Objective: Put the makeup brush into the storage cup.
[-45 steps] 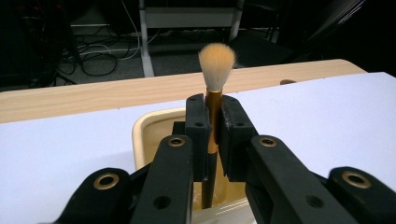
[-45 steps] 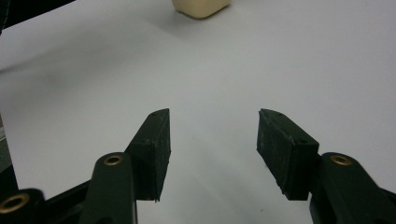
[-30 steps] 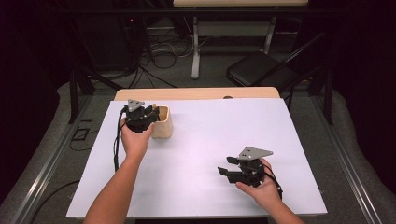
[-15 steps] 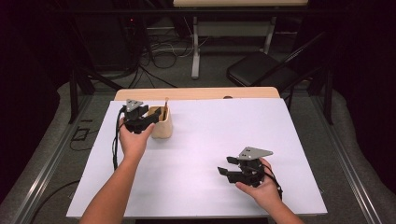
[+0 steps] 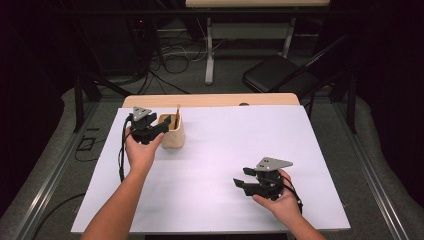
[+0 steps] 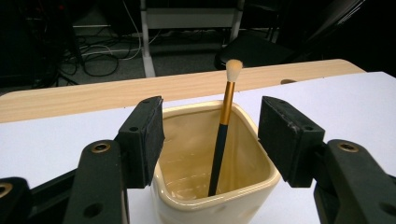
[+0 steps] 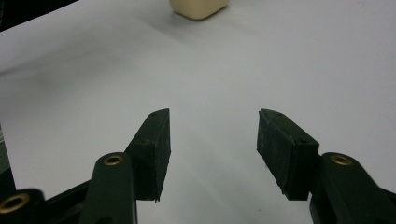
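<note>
A cream ceramic cup [image 5: 171, 134] stands at the back left of the white table. A makeup brush [image 5: 177, 115] with a dark handle, gold ferrule and pale bristles leans inside it, bristles up. My left gripper [image 5: 159, 127] hovers at the cup's near rim. Its jaws have just been opening and now stand wide apart, one on each side of the brush [image 6: 224, 126] and over the cup [image 6: 187, 154], touching neither. My right gripper [image 5: 242, 177] rests low at the front right, open, with bare table between its jaws [image 7: 212, 135]. The cup's base [image 7: 198, 7] shows far ahead of it.
The white sheet [image 5: 225, 150] covers the table, with a wooden strip [image 5: 210, 100] along the far edge. Beyond the table are a dark folding chair [image 5: 280, 75], a table frame and loose cables on the floor.
My left gripper's jaws have spread apart, and the brush now stands free in the cup. Neither hand has shifted.
</note>
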`<state>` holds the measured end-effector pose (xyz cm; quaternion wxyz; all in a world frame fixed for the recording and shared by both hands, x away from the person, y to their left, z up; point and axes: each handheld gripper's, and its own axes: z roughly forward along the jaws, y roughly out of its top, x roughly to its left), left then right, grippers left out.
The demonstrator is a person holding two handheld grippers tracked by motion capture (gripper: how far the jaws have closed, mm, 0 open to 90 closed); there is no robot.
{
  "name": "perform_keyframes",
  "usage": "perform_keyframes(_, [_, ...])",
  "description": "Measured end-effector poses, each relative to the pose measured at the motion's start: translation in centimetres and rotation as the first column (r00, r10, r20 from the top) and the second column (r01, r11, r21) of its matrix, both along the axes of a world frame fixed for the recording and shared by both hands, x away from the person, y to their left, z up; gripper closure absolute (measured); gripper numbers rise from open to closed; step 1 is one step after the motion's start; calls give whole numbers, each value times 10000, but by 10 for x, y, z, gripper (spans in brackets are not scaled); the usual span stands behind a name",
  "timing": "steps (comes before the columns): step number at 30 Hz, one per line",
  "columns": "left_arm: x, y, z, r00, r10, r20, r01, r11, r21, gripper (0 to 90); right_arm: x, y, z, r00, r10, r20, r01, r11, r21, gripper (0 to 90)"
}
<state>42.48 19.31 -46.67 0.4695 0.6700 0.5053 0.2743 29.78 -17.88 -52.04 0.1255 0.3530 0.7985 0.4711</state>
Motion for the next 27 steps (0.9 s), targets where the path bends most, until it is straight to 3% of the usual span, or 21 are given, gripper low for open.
perform_keyframes(15, [-14, 4, 7, 9976, -685, -137, 684, 9976, -75, 404, 1, -4, 1, 10000, -87, -42, 87, 9999, 64, 443])
perform_keyframes(27, [-25, 6, 11, 9956, -938, -88, 937, 9956, -79, 404, 1, -3, 1, 10000, -99, 0, 99, 9999, 78, 442])
